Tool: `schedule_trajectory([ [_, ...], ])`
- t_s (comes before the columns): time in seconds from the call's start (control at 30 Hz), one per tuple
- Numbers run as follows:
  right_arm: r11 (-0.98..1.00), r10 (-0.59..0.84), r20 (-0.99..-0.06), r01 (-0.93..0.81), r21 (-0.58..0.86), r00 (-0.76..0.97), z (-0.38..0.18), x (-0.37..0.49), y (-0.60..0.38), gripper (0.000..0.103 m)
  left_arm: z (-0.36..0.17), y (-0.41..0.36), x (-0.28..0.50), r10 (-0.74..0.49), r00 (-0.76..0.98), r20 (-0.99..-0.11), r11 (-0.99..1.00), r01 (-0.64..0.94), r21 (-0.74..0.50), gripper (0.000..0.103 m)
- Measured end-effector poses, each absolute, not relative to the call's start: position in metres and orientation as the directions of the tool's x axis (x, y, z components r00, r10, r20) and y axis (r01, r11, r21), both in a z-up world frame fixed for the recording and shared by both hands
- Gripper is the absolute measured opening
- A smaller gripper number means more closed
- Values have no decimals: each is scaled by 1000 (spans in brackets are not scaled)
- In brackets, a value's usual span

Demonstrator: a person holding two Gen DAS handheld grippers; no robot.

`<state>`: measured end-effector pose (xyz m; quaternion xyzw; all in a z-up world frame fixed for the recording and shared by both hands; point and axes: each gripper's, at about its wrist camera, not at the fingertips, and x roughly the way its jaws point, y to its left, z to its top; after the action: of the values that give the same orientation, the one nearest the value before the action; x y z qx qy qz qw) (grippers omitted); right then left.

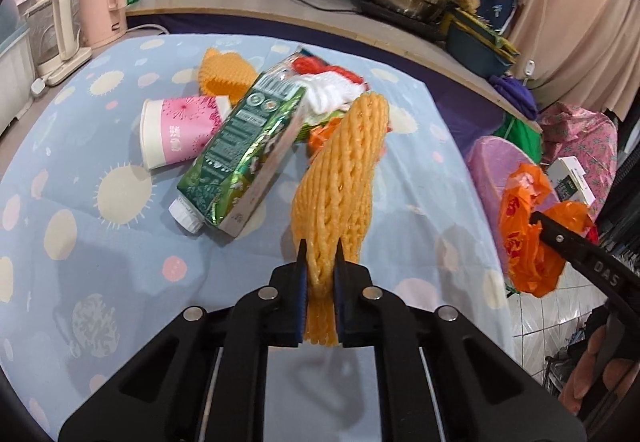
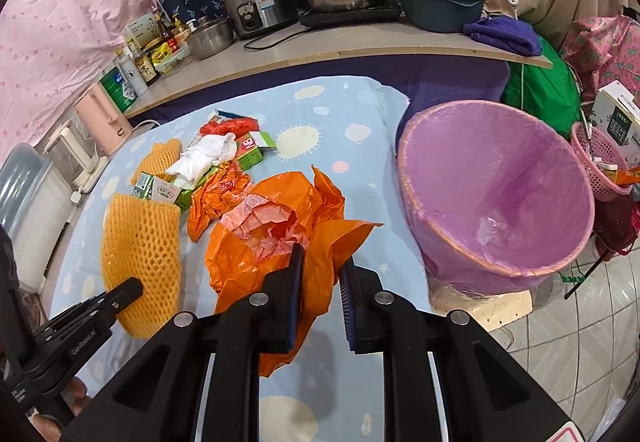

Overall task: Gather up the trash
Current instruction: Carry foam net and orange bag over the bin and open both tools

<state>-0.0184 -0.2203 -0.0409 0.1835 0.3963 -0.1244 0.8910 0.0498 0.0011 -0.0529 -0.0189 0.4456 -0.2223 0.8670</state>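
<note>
My left gripper (image 1: 322, 252) is shut on an orange foam fruit net (image 1: 340, 169) and holds it above the blue tablecloth (image 1: 100, 262); the net also shows in the right wrist view (image 2: 140, 250). My right gripper (image 2: 322, 262) is shut on a crumpled orange plastic bag (image 2: 276, 242), also seen at the right in the left wrist view (image 1: 524, 238). A purple-lined trash bin (image 2: 496, 185) stands just right of the table. A green carton (image 1: 244, 157), a pink paper cup (image 1: 180, 129), another foam net (image 1: 224, 73) and white tissue (image 1: 332, 89) lie on the table.
A counter (image 2: 320, 49) behind the table holds pots, a rice cooker, bottles and basins. A pink kettle (image 1: 102, 1) stands at the far left. A pink basket (image 2: 596, 161) and a boxed item stand right of the bin, on tiled floor (image 2: 560, 354).
</note>
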Motion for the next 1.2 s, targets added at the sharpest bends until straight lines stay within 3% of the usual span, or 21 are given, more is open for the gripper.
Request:
schedule_trajectory([
  [0.77,794,-309,-663,569,215,682,6,-98,-351,17,36,-154,18,-646,405,-648,692,669,-272,10],
  [1.03,762,-323,-697,613,209,640,-16,-75,-398,18,29,-233,29,-654,399,-643,650,730,-208,10],
  [1.2,760,-323,-723,623,186,610,-34,-61,-411,21,-2,-269,43,-603,383,-700,661,731,-169,10],
])
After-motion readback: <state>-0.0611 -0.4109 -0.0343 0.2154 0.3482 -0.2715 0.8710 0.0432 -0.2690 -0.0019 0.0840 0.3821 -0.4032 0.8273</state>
